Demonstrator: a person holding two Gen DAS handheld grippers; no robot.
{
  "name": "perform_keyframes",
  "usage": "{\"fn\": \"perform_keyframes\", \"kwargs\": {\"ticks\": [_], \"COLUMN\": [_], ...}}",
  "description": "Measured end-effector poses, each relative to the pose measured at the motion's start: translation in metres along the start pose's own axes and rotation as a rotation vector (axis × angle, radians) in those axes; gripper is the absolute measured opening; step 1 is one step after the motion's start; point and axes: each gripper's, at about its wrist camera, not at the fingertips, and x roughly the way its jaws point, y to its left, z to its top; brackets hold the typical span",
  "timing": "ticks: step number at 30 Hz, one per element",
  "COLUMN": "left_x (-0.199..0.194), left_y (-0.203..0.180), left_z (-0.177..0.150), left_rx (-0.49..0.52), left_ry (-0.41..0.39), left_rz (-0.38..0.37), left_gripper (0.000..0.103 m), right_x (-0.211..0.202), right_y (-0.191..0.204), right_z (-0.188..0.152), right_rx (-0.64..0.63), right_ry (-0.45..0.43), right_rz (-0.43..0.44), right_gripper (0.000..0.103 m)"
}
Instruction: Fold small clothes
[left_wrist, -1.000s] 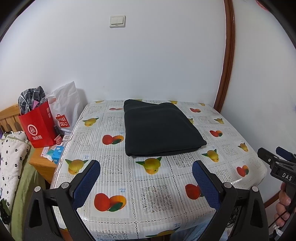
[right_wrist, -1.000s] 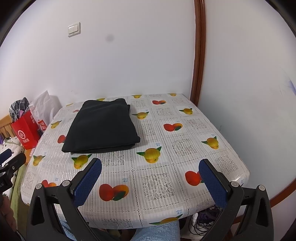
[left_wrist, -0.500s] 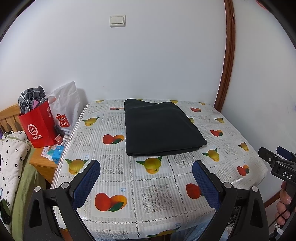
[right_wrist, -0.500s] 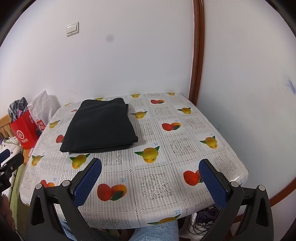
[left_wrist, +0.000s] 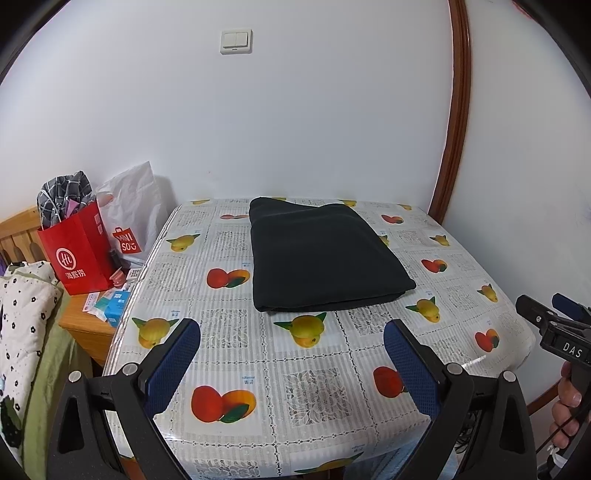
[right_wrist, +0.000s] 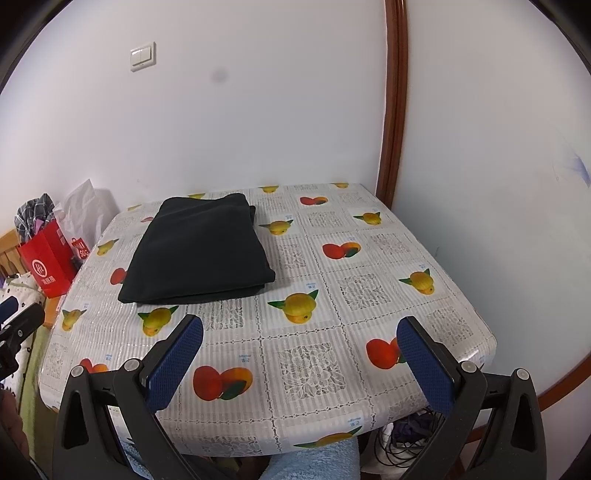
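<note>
One garment: a dark cloth lies folded into a neat rectangle on the far middle of the desk, its layered edge facing me, nothing touching it.
Fold state: it reads as flat and squared, with stacked layers showing along the near edge; I judge this piece finished.
Left hand-held gripper: my blue pads are spread wide apart and empty, held over the near edge of the desk, well short of the cloth.
Right hand-held gripper: also gaping and empty, pulled back over the near edge, the cloth ahead and to its left.
Step in hand: I judge this the pause after a fold, both tools clear of the garment.
Next move: probably fetching another small piece and laying it flat on the free fruit-print surface to the right of the folded one.
Surroundings: a red paper bag and a white shopping bag stand beside the desk's left edge.
</note>
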Motion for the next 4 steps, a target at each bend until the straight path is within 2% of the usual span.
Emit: {"fn": "perform_keyframes", "kwargs": {"ticks": [4], "left_x": [0.0012], "left_y": [0.0007], "left_z": [0.0009], "left_rx": [0.003], "left_ry": [-0.004], "left_rz": [-0.004], "left_gripper": [0.1], "right_x": [0.002], "right_y": [0.0022], "right_z": [0.0003], "right_rx": [-0.008], "right_ry": [-0.001], "right_rz": [-0.001], "right_gripper": [0.103]}}
